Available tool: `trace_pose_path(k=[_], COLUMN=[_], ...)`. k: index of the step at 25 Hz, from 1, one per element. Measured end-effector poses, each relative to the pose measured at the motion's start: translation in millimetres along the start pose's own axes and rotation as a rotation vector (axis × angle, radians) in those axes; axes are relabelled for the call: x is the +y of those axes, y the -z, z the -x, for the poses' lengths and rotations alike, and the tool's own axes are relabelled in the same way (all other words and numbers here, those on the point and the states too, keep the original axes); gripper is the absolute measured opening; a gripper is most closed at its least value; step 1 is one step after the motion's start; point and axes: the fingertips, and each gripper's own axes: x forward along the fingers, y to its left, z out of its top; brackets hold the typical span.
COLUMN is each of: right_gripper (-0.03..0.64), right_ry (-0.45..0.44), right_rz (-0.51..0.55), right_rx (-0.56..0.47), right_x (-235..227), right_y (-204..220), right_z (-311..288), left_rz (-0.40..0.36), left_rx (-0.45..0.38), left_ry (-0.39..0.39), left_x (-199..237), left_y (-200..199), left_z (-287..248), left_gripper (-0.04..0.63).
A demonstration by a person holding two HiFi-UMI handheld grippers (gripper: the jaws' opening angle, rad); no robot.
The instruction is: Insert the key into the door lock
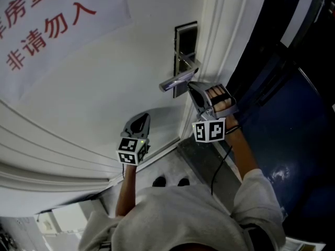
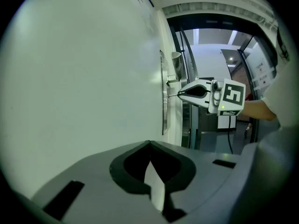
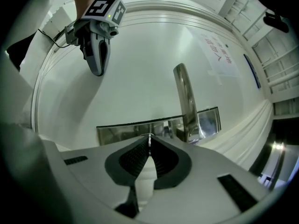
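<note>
A: Biggest first. What fills the views?

B: White door (image 1: 104, 88), with its door frame (image 1: 220, 30) along the right of the head view. A paper sign (image 1: 47, 25) with red characters is stuck on the door face, well apart from the hardware.

A: The person?

B: Grey sleeve (image 1: 256, 192) at the bottom of the head view, both forearms reaching toward the door.

A: Hardware?

B: A long metal lock plate (image 1: 186, 46) is set near the door's edge. A lever handle (image 1: 178, 80) sticks out from it.

A: Left gripper?

B: The left gripper (image 1: 142, 117) hangs near the bare door face, left of the handle in the head view and apart from it. It points at the door. Jaws are pressed together at the tips, nothing between them. Its marker cube (image 1: 131, 150) faces the head camera.

A: Right gripper?

B: The right gripper (image 1: 192, 87) is up at the lock plate, just under the handle. Jaws are clenched on the key (image 2: 172, 95).

A: Where exactly is the key?

B: It is pinched at the jaw tips. From the left gripper view a thin metal shaft runs level from those tips to the plate, below the handle's root. Its far end meets the plate. How deep it sits I cannot tell. In the right gripper view only a sliver shows at the tips.
</note>
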Motion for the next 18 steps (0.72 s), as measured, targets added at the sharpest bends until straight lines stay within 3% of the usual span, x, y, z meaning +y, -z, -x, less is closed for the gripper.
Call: trace_pose_path(k=[10,18], right_gripper=[0.031,0.029], right_ry=[-0.004,-0.005], right_rz=[0.039,0.147], right_rx=[-0.006,-0.003], right_x=[1.0,3.3], right_y=[-1.0,1.0], right_z=[-2.5,-4.2], left_rz=[0.007,0.005], left_rx=[0.000,0.005], left_ry=[0.001,0.019], left_x=[0.0,-6.4], left_y=[1.6,2.2], left_z=[1.4,-1.2], left_gripper=[0.017,0.017])
